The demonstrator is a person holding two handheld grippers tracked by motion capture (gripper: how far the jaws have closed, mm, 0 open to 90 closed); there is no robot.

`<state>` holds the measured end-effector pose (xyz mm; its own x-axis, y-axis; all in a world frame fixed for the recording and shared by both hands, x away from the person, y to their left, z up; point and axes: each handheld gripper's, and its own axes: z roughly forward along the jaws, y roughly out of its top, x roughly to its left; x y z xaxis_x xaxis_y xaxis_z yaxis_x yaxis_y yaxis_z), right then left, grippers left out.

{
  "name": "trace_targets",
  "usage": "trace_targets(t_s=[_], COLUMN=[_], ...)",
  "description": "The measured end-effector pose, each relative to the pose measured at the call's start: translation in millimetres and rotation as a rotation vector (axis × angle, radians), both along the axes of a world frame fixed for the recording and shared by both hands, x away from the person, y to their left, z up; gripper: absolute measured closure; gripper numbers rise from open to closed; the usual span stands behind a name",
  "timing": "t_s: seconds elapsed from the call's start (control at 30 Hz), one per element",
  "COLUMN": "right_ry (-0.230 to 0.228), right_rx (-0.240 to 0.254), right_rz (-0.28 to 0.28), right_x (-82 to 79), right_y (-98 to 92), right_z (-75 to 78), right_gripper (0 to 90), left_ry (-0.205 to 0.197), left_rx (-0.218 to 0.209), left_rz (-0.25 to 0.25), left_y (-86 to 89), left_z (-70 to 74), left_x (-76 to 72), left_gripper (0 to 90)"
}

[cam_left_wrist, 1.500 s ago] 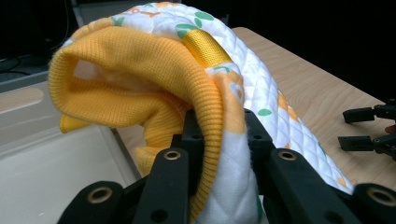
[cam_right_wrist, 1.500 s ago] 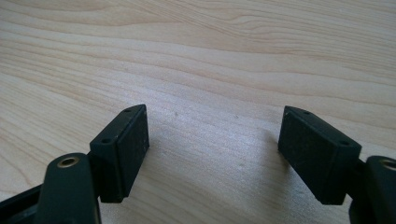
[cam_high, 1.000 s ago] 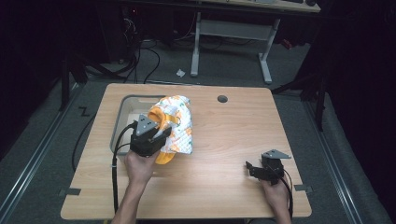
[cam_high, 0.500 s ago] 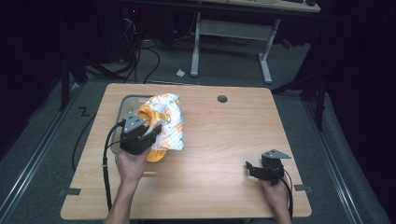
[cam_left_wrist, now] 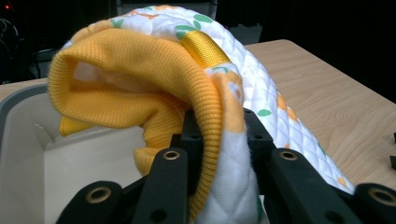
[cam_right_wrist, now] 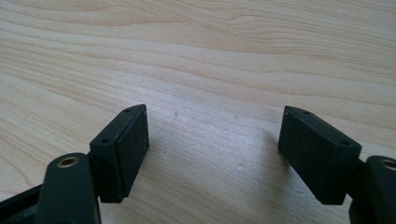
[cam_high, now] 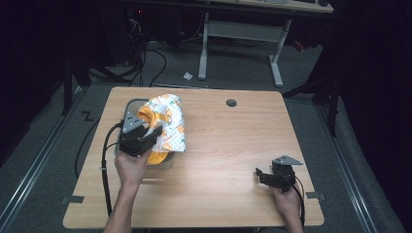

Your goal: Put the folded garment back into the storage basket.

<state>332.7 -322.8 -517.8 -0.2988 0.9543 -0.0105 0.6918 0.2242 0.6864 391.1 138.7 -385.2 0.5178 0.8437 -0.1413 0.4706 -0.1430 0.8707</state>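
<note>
**Cloth held over the tub**

From the high view, the left gripper [cam_high: 145, 133] sits in the left middle of the picture. Its jaws are pinched tight on a yellow and white cloth [cam_high: 167, 124]. The cloth hangs in a bunch over a grey tub [cam_high: 127, 104] at the left side of the bench [cam_high: 233, 145]. I think the cloth is held up like this so it can go down into the tub. The right gripper [cam_high: 265, 175] rests low at the lower right of the picture, well apart from the cloth. It looks like it is just waiting out of the way.

In the left gripper view, the cloth [cam_left_wrist: 187, 84] rises from between the two black jaws at the bottom middle. The jaws squeeze a fold of it, yellow on one side and white on the other. The rest of the cloth arches up and flops over to the left. The tub [cam_left_wrist: 28, 140] is at the lower left, under the yellow part.

In the right gripper view, the two jaws stand wide apart with nothing between them. The bare bench [cam_right_wrist: 210, 56] lies just under them.
</note>
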Motion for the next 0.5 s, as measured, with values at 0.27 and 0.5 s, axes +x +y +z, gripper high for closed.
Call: trace_targets(t_s=[0.27, 0.5], right_ry=[0.000, 0.000], right_rx=[0.000, 0.000], right_rz=[0.000, 0.000], right_x=[0.0, 0.0], right_y=[0.0, 0.0], right_z=[0.0, 0.0], right_gripper=[24.6, 24.6], left_ry=[0.010, 0.023], left_rx=[0.001, 0.025], left_rz=[0.013, 0.021], left_y=[10.1, 16.6], left_z=[-0.2, -1.4], left_x=[2.2, 7.2], left_gripper=[75.2, 75.2])
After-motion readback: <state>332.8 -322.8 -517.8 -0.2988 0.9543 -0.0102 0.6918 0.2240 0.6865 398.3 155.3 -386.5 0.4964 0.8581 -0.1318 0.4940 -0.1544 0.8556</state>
